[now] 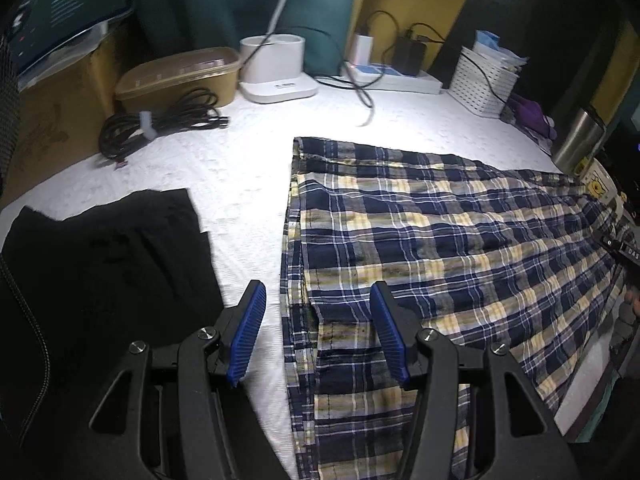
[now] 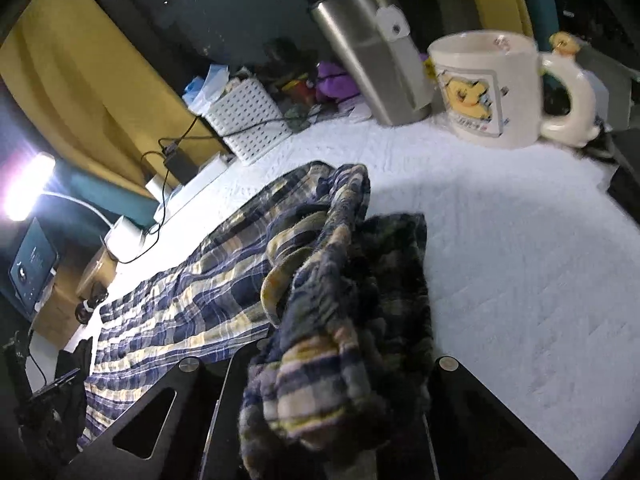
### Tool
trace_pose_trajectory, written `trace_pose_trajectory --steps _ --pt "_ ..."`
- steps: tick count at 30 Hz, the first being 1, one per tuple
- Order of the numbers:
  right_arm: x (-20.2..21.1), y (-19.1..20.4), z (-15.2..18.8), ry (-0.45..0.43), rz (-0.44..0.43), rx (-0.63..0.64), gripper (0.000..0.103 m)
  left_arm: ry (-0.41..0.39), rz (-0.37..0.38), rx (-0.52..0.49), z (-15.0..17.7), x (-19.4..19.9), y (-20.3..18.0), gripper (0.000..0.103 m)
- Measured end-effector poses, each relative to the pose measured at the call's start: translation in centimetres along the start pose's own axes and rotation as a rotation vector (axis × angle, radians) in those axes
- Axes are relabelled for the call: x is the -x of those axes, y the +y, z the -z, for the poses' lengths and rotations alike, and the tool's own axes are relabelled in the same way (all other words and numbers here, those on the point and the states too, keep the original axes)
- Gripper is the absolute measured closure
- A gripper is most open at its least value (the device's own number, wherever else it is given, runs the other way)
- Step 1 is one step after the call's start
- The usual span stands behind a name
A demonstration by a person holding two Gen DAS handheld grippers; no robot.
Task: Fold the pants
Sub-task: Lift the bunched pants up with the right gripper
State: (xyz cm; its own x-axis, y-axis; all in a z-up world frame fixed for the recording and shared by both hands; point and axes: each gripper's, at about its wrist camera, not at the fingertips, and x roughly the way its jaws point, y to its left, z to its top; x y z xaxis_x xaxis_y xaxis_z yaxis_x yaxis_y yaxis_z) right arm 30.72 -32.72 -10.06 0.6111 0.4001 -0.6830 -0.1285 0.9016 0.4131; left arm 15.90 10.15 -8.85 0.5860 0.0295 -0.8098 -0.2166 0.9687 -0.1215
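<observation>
The pants (image 1: 440, 240) are thin woven plaid cloth, matt and slightly crinkled. They lie on a white tabletop (image 1: 240, 168) cover with a quilted, pebbled texture. Left of the pants, a black garment (image 1: 112, 256) looks like smooth, dull fabric. The left tongs (image 1: 318, 334) have matt black plastic arms, ribbed blue rubbery pads (image 1: 248, 332) and shiny metal pins. Behind the pants stand a brushed steel tumbler (image 2: 372, 52) and a glossy ceramic mug (image 2: 488, 88).
</observation>
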Motion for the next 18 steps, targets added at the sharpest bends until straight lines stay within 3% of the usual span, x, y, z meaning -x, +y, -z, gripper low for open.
trace_pose_trajectory --steps 8,12,15,17,18 --pt "3.5 -3.5 -1.5 -0.076 0.093 -0.025 0.093 0.02 0.089 -0.027 -0.1 -0.7 -2.9 0.049" --pt "3.1 -3.8 -1.1 -0.059 0.111 -0.014 0.093 0.04 0.142 -0.065 0.2 -1.6 -4.7 0.049" --pt "2.3 -4.3 -0.6 -0.038 0.12 -0.047 0.092 0.061 0.121 -0.077 0.4 -2.6 -5.2 0.051" --pt "2.0 -4.8 -0.3 -0.027 0.114 -0.07 0.091 0.044 0.112 -0.076 0.3 -2.5 -5.2 0.064" --pt "1.9 -5.0 -0.2 -0.02 0.113 -0.072 0.088 0.044 0.103 -0.08 0.3 -2.5 -5.1 0.078"
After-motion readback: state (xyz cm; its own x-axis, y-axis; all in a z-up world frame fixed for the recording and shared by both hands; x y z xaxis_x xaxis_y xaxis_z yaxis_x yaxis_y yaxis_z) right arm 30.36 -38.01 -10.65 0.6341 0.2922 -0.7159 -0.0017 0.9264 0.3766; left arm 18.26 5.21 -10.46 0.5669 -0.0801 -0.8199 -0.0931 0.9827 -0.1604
